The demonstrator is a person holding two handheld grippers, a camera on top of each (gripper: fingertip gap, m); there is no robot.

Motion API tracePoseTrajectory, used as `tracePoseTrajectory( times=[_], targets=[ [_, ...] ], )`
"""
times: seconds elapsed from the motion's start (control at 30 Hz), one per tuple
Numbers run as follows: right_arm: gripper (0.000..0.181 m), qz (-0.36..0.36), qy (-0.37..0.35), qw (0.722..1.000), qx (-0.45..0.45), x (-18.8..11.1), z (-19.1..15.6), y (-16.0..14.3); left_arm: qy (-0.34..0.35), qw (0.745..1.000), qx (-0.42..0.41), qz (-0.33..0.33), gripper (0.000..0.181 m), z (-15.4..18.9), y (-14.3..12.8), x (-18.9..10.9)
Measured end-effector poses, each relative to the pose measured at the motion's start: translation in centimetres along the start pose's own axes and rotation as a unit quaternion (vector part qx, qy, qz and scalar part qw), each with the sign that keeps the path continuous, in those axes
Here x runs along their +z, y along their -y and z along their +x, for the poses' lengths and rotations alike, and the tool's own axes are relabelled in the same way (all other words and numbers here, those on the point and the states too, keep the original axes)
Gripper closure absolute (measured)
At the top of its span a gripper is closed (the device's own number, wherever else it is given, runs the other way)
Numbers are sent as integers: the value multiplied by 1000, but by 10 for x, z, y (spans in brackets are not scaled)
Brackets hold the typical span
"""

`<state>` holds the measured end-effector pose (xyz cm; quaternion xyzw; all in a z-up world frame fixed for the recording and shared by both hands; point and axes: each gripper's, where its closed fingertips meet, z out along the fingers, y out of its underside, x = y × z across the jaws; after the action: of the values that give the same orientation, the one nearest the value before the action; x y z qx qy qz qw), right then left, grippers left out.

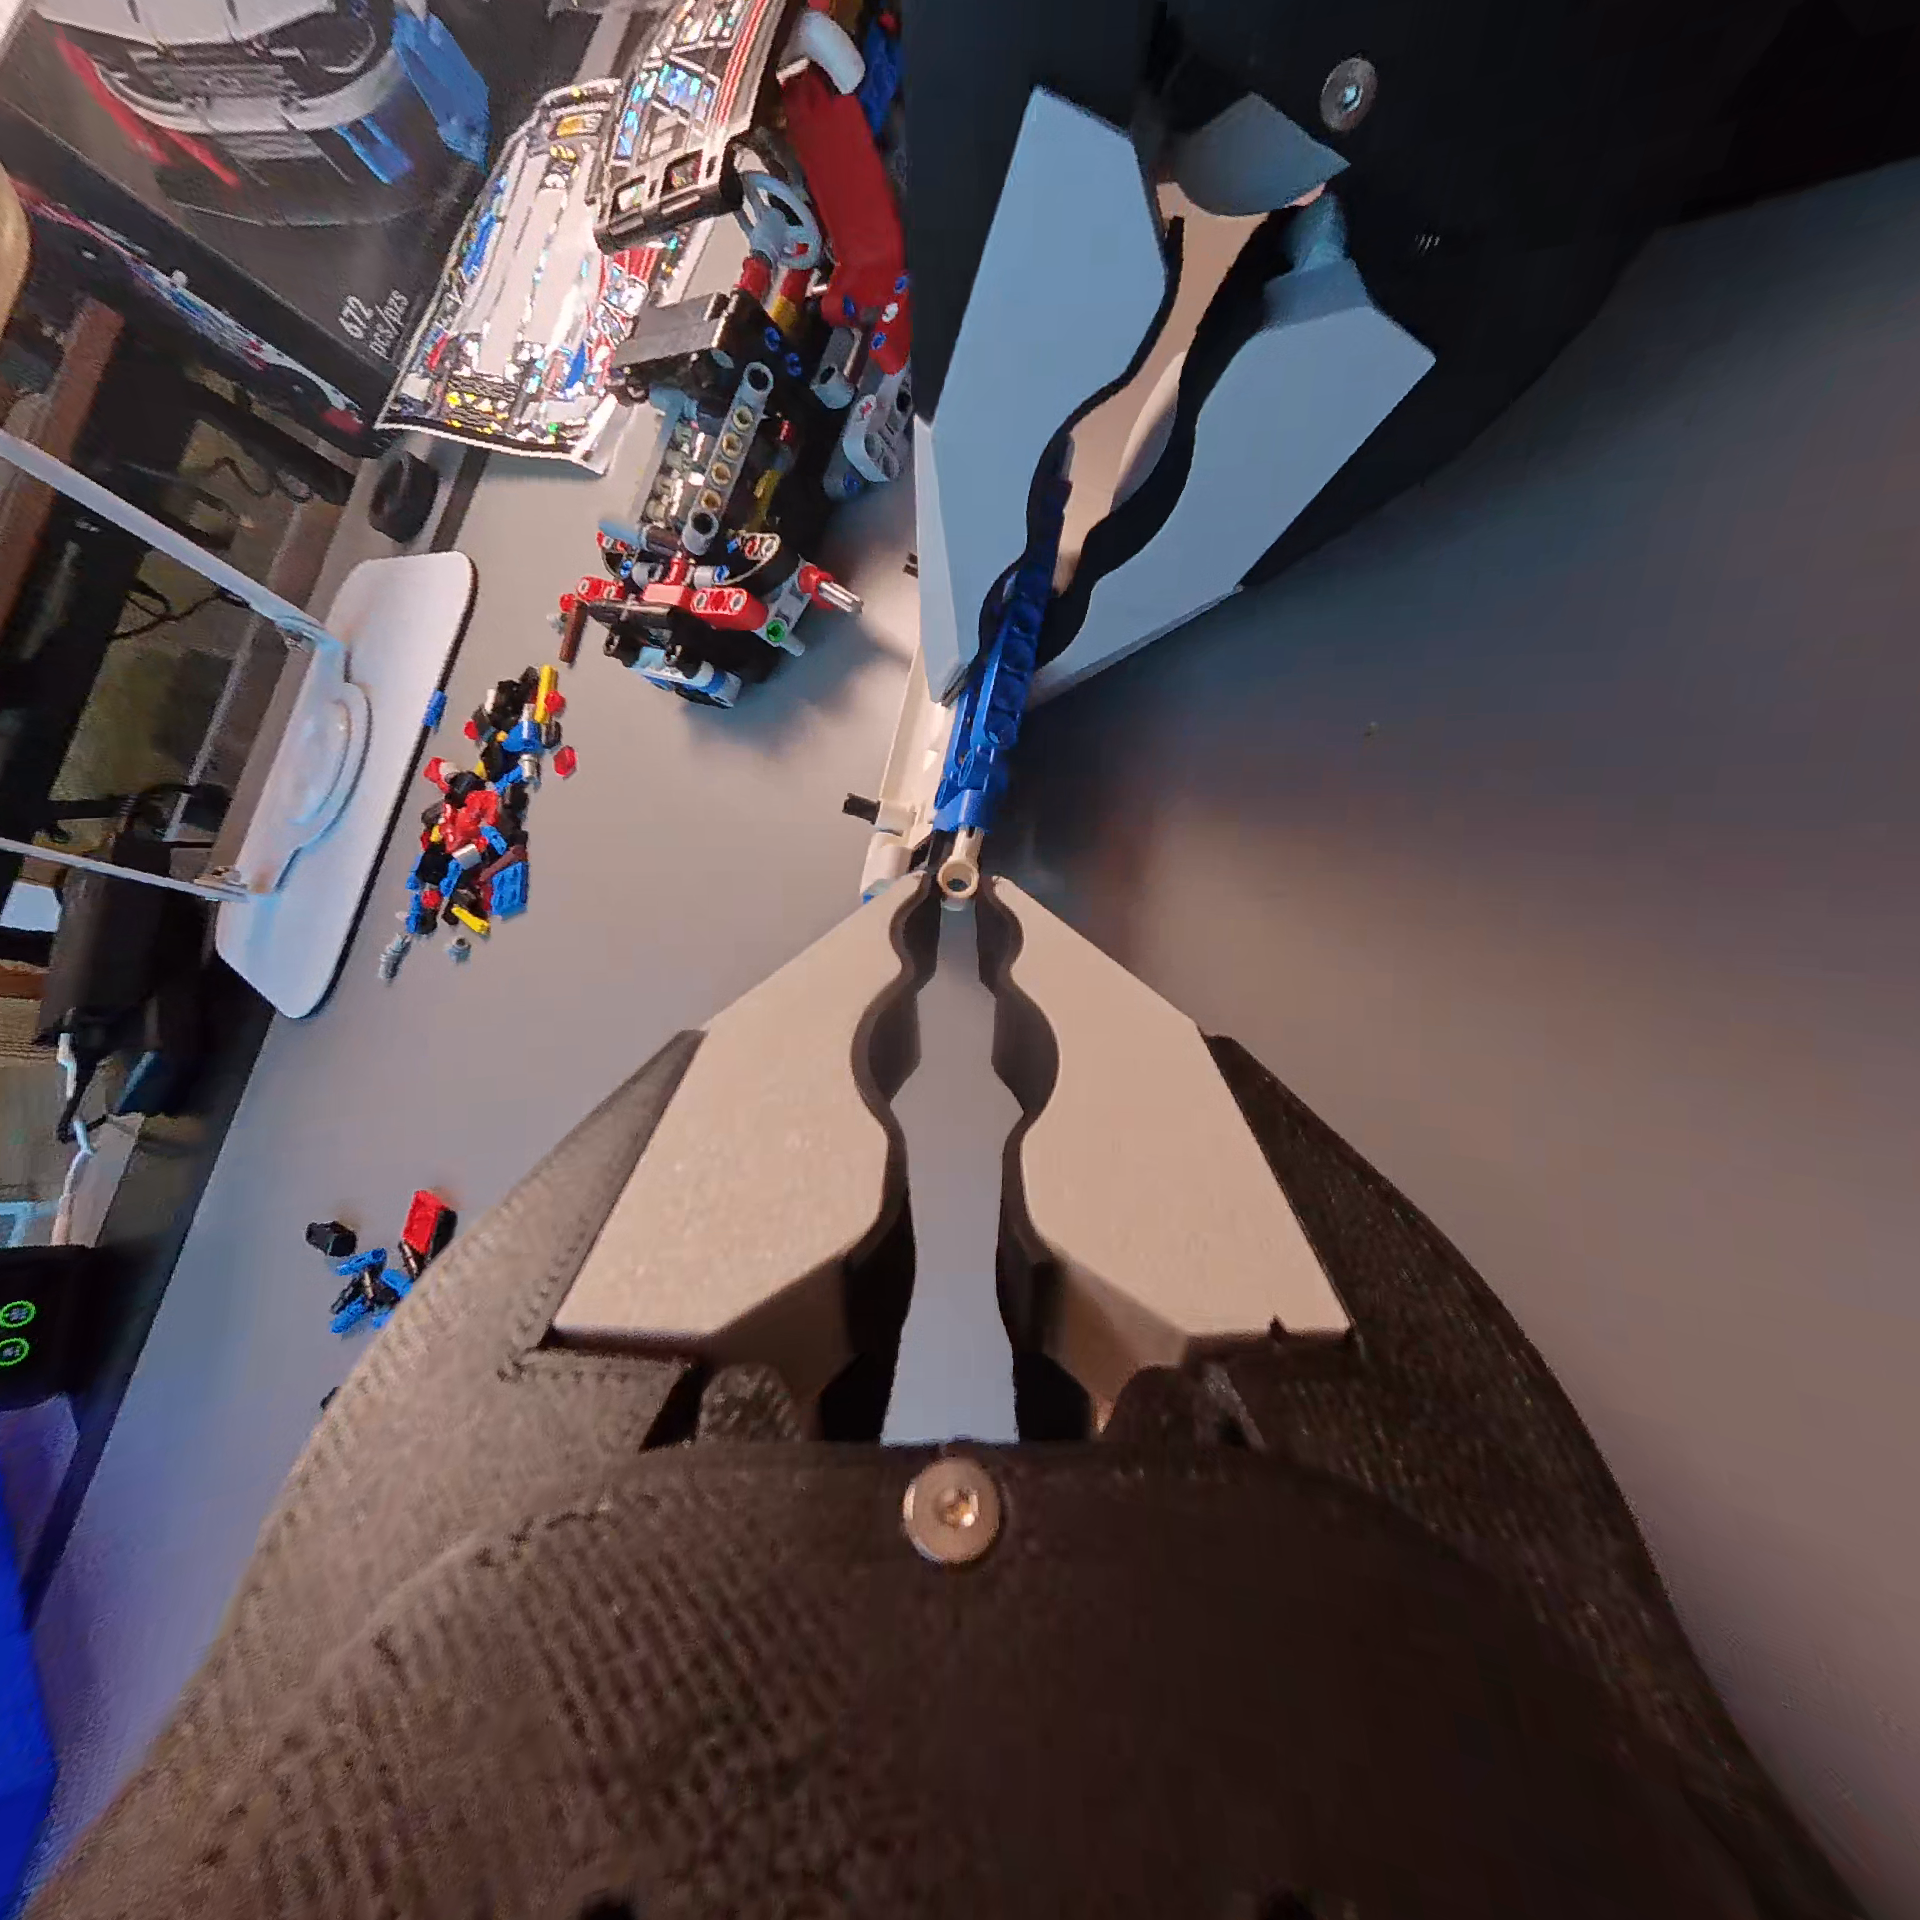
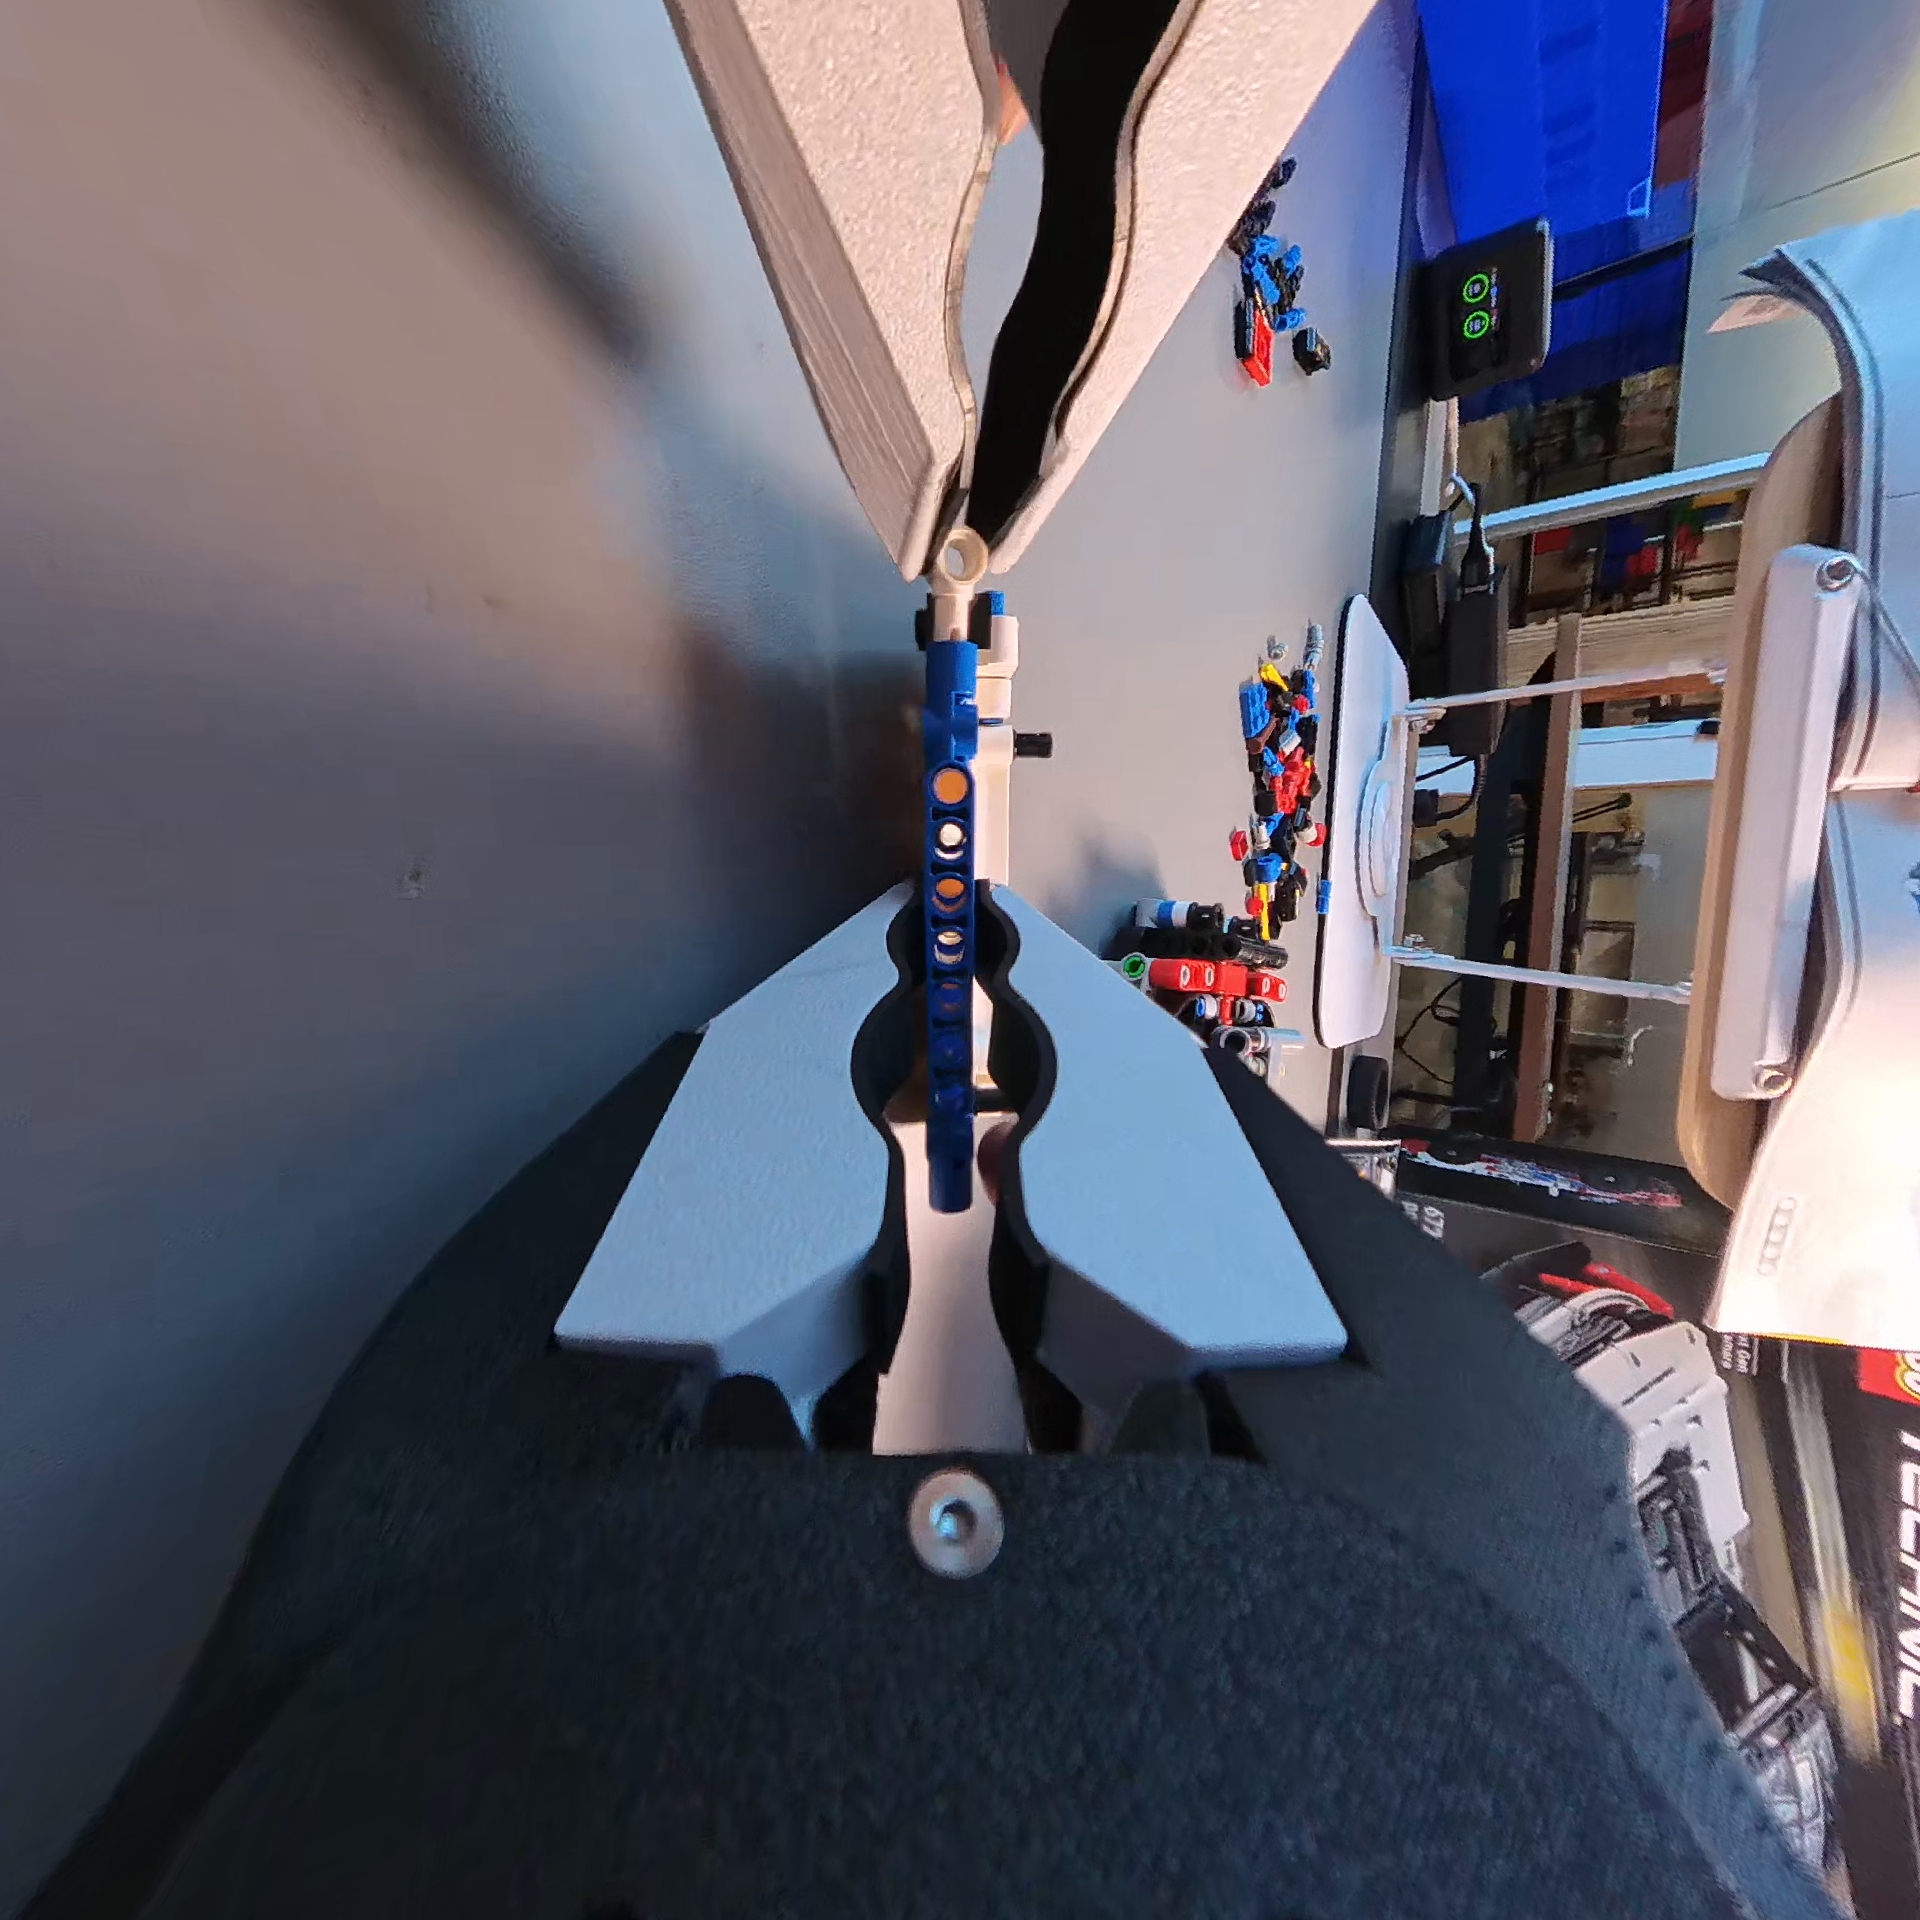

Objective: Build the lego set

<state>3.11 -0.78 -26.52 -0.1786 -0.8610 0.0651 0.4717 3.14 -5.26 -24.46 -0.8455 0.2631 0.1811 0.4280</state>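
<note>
Left hand-held gripper: fingers drawn together on a small tan connector, pinched at the very tips. The connector's ring end sits between the tips; its other end meets the near end of the blue beam.

Right hand-held gripper: clamped on the blue beam with holes along its length. The beam runs straight out past the fingertips, and its rear end reaches back between the fingers. A white piece is attached alongside the beam, with a short black pin sticking out of its side.

The two grippers face each other tip to tip above the grey bench, with the beam and connector spanning the gap between them.

Off to the left of the left gripper, on the bench: a partly built car model in black, red and grey; nearer, a loose pile of small parts in red, blue, black and yellow; closer still to the gripper body, a second smaller cluster of parts. A sheet of stickers and the dark set box lie beyond the model. A white stand base sits just past the large pile.
</note>
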Motion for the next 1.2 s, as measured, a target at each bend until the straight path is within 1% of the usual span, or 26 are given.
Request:
tracePoseTrajectory(
  times=[0.17, 0.3, 0.4, 0.5, 0.63, 0.73, 0.87, 0.93, 1.03, 1.07, 1.17, 1.2],
  targets=[
    [176, -36, -1, 999, 11, 1, 2, -3, 38, 999, 30, -2, 176, -3, 2, 2],
    [177, -45, -4, 999, 21, 0, 3, -4, 27, 1000, 5, 7, 177, -4, 4, 2],
    [176, -63, -9, 998, 6, 2, 2, -6, -1, 999, -45, -3, 176, -1, 1, 6],
    [177, -71, -17, 997, 11, 3, 3, -7, -42, 990, -132, -2, 177, -2, 1, 7],
    [177, -84, -35, 996, 0, 6, 6, -8, -114, 961, -251, -4, 176, -2, 1, 8],
    [177, -84, -46, 995, -4, 8, 7, -6, -181, 921, -345, 4, 176, 3, 6, 8],
    [177, -93, -58, 994, -12, 9, 9, -9, -219, 872, -437, 9, 176, 0, 7, 10],
    [177, -80, -61, 994, -28, 9, 8, -7, -252, 852, -459, 16, 176, 3, 6, 8],
    [176, -36, -64, 995, -60, 8, 6, 2, -312, 832, -457, 34, 176, 6, 5, -1],
    [176, -19, -71, 995, -66, 7, 8, 6, -326, 832, -447, 41, 176, 7, 6, -5],
    [176, 12, -83, 992, -98, 5, 9, 12, -333, 864, -376, 33, 176, 11, 3, -10],
    [176, 20, -87, 990, -109, 5, 10, 13, -334, 869, -365, 25, 176, 12, 1, -10]
  ],
)
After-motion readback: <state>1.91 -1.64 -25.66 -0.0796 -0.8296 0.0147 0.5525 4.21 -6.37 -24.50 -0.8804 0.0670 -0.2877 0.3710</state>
